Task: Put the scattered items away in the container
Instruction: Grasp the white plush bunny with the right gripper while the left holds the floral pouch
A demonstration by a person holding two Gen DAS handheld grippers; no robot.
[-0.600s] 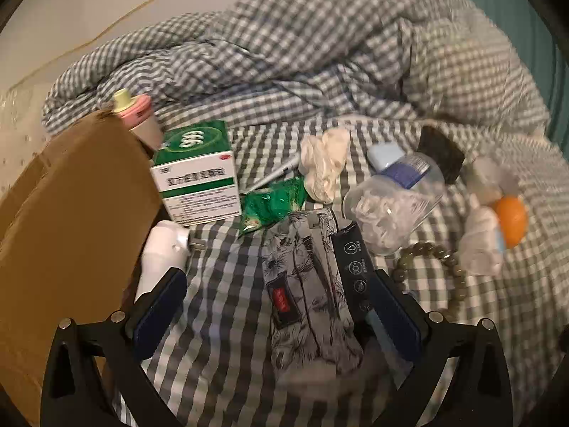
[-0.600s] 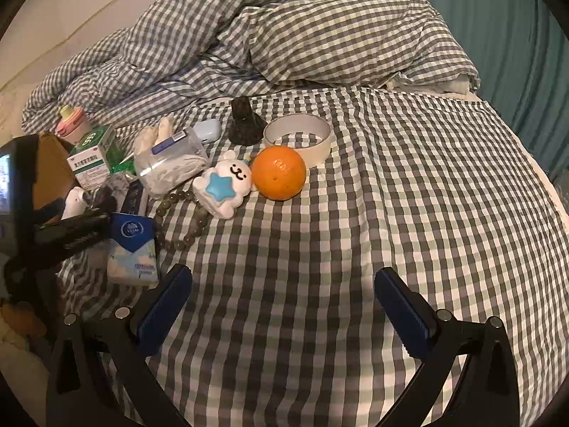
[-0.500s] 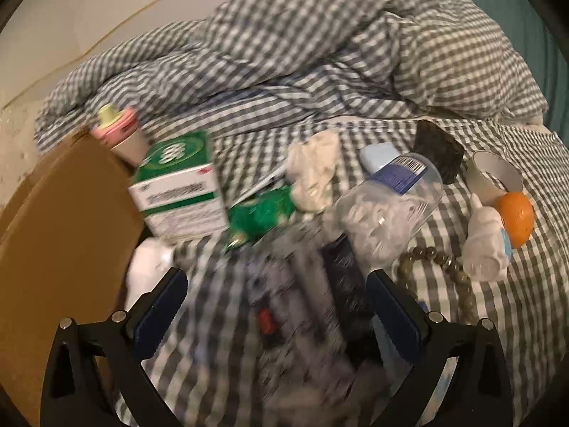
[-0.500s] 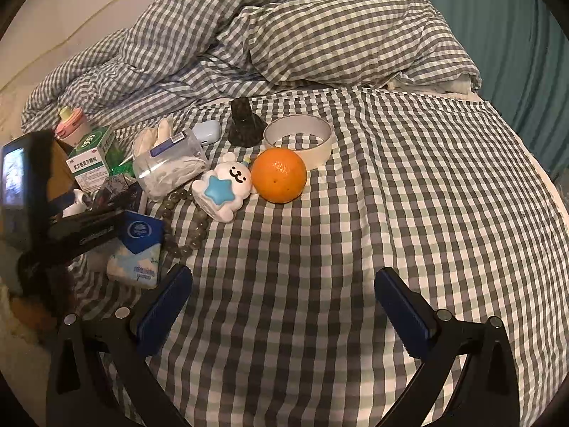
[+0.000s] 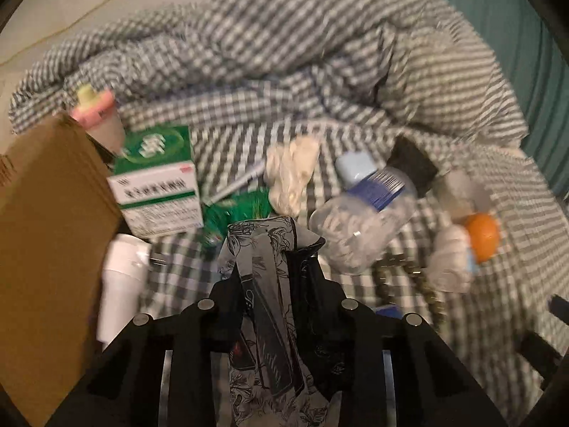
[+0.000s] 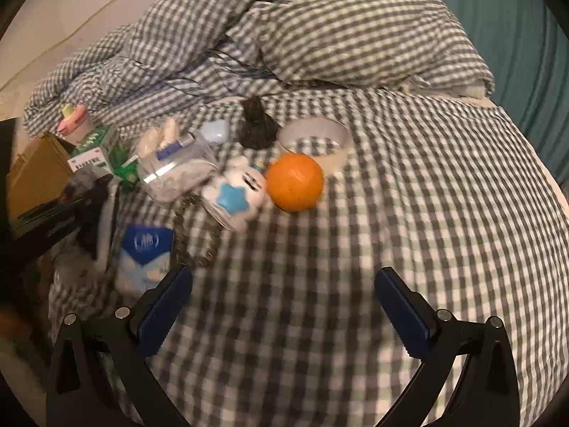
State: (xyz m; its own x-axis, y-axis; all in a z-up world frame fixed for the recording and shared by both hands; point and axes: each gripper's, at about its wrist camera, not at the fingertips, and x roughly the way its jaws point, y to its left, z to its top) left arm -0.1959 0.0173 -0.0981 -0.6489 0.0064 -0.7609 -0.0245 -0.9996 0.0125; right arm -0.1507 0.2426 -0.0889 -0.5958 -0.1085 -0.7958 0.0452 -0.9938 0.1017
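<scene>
The left hand-held gripper [image 5: 275, 284] clamps the patterned pouch [image 5: 270, 306] — pinched between its jaws — beside the cardboard box [image 5: 46, 235].

- Bed [image 6: 391, 249]: covered by a grey-and-white checked sheet, lying fairly flat across the near and right areas.
- Duvet [image 6: 338, 35]: same checked pattern, bunched in a heap at the far end of the bed.
- Curtain [image 6: 515, 35]: teal, pleated, at far right.
- Wall [image 6: 89, 10]: pale, far left.

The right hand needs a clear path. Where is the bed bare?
Bare checked sheet spreads right of the orange and tape roll, down to the right gripper. Crowded: left, from tissue pack to cardboard box.
</scene>
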